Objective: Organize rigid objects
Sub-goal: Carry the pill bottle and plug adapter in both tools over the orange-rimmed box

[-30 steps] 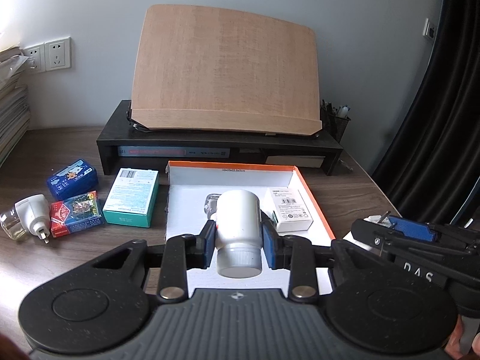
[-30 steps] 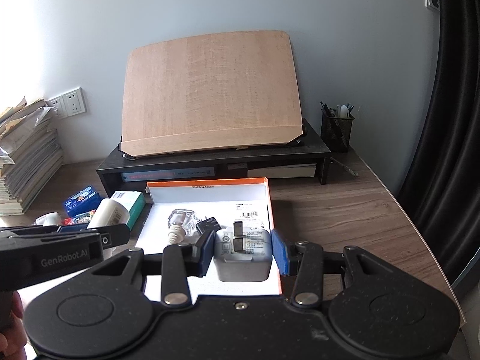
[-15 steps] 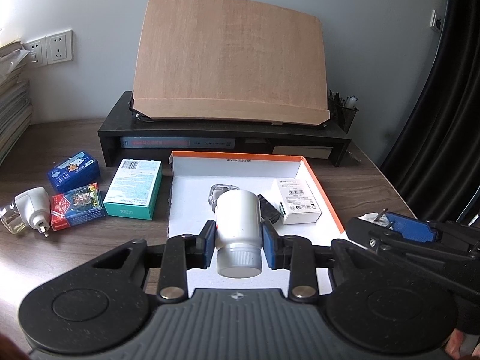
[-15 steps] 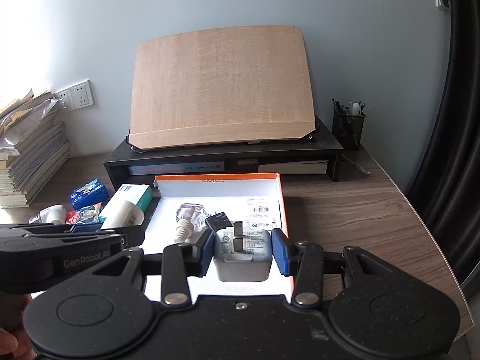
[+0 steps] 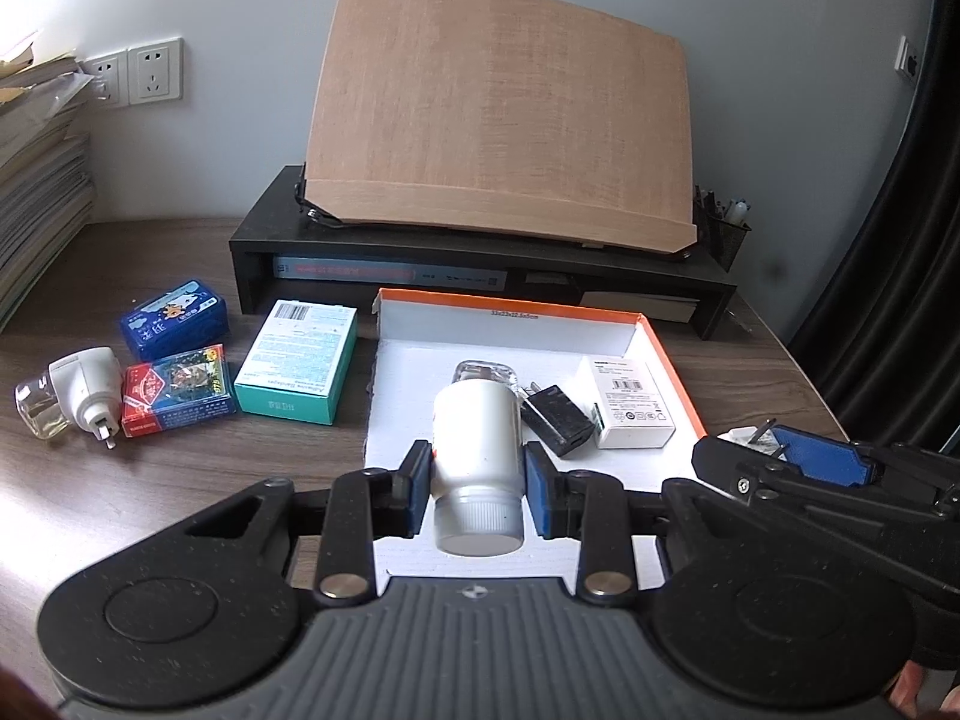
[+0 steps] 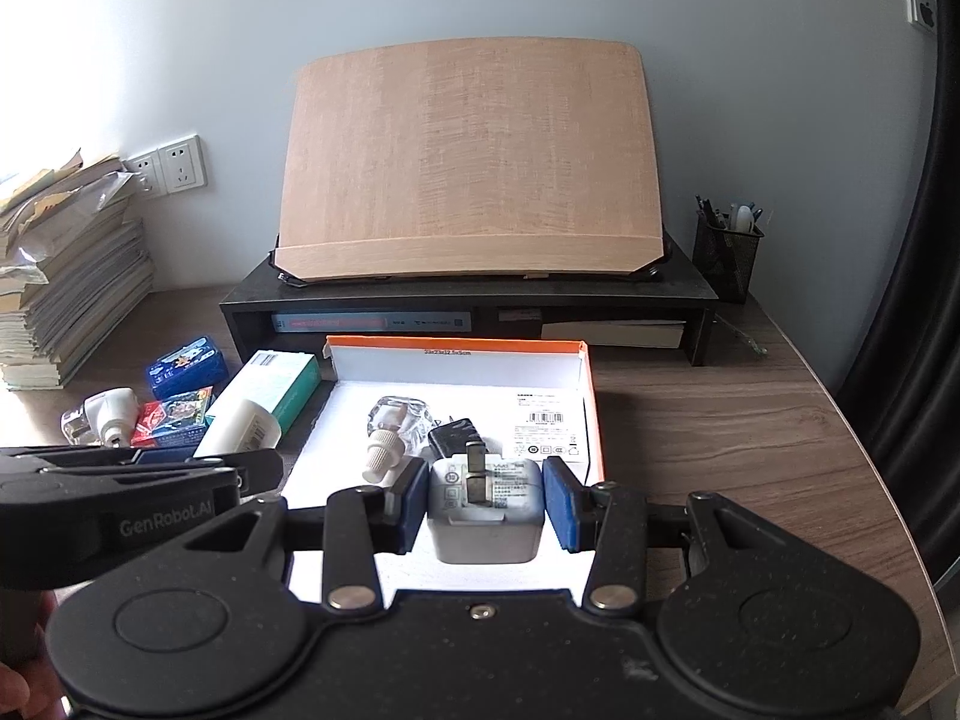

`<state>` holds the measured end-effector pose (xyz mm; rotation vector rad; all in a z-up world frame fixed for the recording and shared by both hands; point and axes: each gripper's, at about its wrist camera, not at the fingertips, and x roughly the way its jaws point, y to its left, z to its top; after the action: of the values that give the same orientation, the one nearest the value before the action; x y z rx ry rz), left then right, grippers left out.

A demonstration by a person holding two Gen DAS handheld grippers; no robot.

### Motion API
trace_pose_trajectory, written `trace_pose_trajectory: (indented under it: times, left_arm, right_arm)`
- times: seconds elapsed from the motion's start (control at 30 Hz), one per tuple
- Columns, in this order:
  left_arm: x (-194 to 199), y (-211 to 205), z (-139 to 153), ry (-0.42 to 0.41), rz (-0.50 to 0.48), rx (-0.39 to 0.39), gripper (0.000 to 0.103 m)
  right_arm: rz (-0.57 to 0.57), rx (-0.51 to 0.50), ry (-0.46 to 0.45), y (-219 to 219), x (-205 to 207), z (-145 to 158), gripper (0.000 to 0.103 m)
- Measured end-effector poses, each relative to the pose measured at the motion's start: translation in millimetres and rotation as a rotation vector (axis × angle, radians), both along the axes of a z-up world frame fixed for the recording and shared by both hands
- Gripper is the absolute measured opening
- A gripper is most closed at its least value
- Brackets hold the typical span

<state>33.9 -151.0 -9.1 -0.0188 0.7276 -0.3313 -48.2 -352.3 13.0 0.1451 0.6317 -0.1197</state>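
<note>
Left wrist view: left tongs [image 5: 477,489] clamped on a white bottle [image 5: 476,450], cap toward the camera, held above the near part of the orange-rimmed tray [image 5: 666,354]. In the tray: a black adapter [image 5: 555,423], a white box [image 5: 630,402], a clear glass piece [image 5: 486,373]. On the bench [image 5: 180,480] left of the tray: teal box [image 5: 297,369], two card packs, plug-in diffuser [image 5: 84,396].

Right wrist view: right tongs [image 6: 485,513] gripping a white charger [image 6: 485,507], prongs up, over the tray's near right area.

Judgement: lower each onto bare tray floor, bottle left of the adapter, charger near the front edge; release only once seated, as the bottle may roll.
</note>
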Motion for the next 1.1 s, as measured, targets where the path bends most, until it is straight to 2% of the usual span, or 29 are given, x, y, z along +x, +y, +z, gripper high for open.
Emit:
trace_pose_trajectory:
  times: [1.1]
  left_arm:
    - [28, -11, -29, 0.078, -0.007, 0.0, 0.033]
  right_arm:
    - [0.013, -0.009, 0.091, -6, 33, -30, 0.051]
